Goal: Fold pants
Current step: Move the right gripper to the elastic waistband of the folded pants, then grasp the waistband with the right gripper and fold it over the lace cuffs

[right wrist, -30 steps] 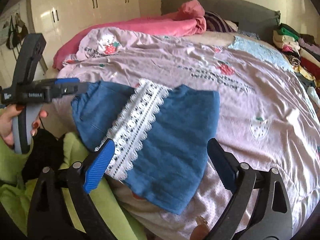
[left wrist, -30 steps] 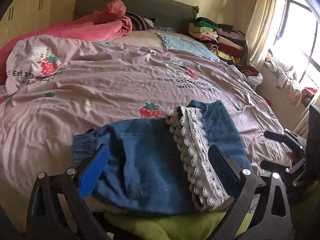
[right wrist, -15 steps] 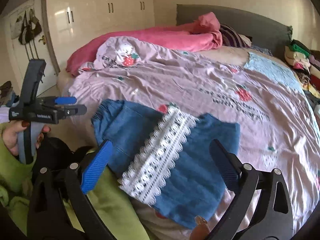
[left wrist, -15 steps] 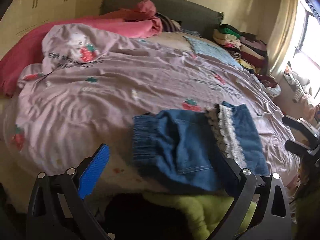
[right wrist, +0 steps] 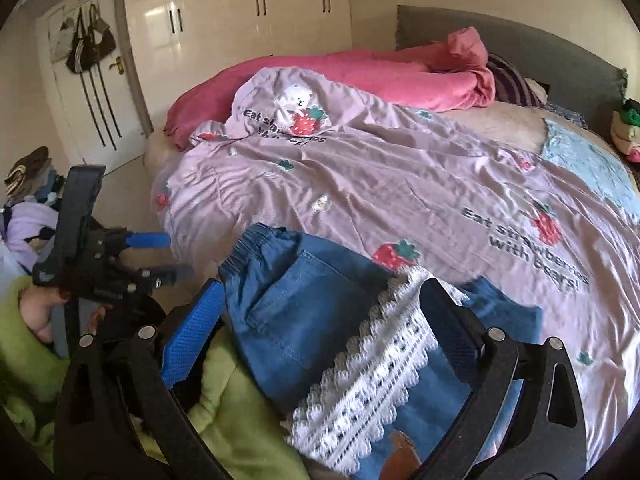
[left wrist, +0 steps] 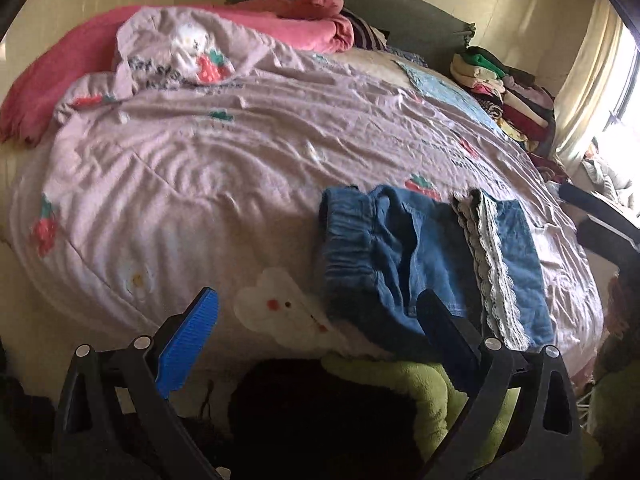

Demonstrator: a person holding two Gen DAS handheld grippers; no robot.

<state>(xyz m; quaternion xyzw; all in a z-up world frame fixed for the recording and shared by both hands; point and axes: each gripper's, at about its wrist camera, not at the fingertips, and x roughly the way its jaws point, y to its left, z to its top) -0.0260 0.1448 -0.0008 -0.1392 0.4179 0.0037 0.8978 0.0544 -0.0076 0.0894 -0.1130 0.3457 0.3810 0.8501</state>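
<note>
Folded blue denim pants [left wrist: 400, 256] with a white lace trim [left wrist: 492, 264] lie at the near edge of the bed, elastic waistband to the left. My left gripper [left wrist: 318, 308] is open and empty, pulled back to the left of the pants. In the right wrist view the pants [right wrist: 304, 304] and the lace trim [right wrist: 372, 380] sit just beyond my right gripper [right wrist: 320, 292], which is open and holds nothing. A hand [right wrist: 36, 312] holds the left gripper [right wrist: 170, 256] off the bed's left side. The right gripper [left wrist: 576, 210] shows at the far right edge.
A lilac strawberry-print duvet [left wrist: 224, 168] covers the bed, with a pink blanket [right wrist: 360, 76] at the head. Folded clothes [left wrist: 504, 92] are stacked at the far right. A green fleece garment [right wrist: 236, 420] lies at the near edge. Wardrobe doors [right wrist: 256, 12] and a clothes pile [right wrist: 28, 208] stand left.
Both grippers have drawn back from the pants and swung left. The left gripper now points at bare duvet left of the pants. The pants have stayed folded in place.
</note>
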